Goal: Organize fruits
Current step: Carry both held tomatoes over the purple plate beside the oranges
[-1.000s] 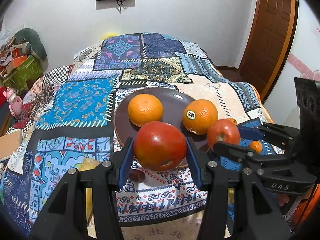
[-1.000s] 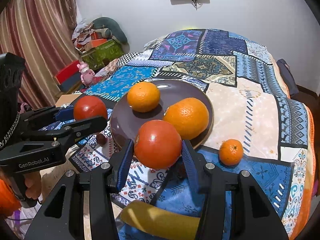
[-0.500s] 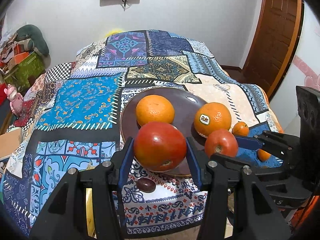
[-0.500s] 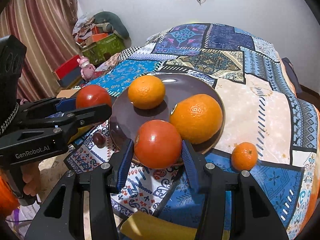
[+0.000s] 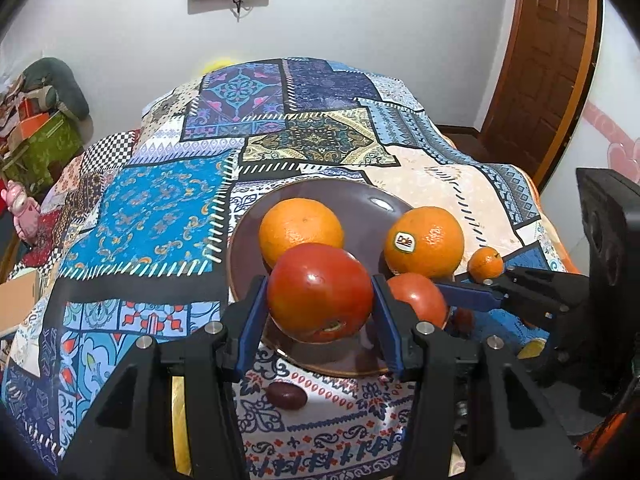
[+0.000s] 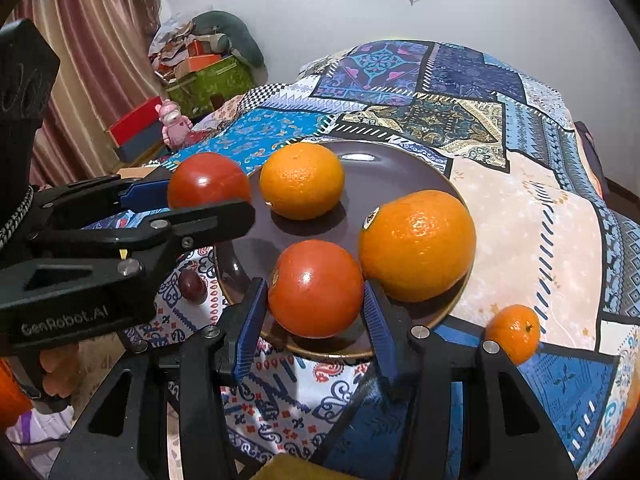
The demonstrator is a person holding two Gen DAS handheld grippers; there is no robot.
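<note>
My left gripper point(image 5: 320, 300) is shut on a red tomato point(image 5: 316, 288), held over the near rim of the brown plate point(image 5: 360, 200). My right gripper point(image 6: 314, 292) is shut on a second red tomato point(image 6: 316, 284), also above the plate's point(image 6: 392, 168) near edge. On the plate sit a plain orange point(image 5: 300, 226) and a larger orange with a sticker point(image 5: 424, 240). In the right wrist view the left gripper point(image 6: 212, 200) with its tomato point(image 6: 206, 178) hangs at the plate's left side.
A small mandarin point(image 6: 512, 334) lies on the patchwork bedspread point(image 6: 520, 220) right of the plate. A dark grape point(image 5: 286, 396) and a yellow banana point(image 5: 178, 420) lie near the bed's front edge. Boxes and a pink toy point(image 6: 174, 122) stand to the left.
Both grippers have moved forward and a little down with their tomatoes. The plate and oranges now sit closer, with both tomatoes over the plate's near rim.
</note>
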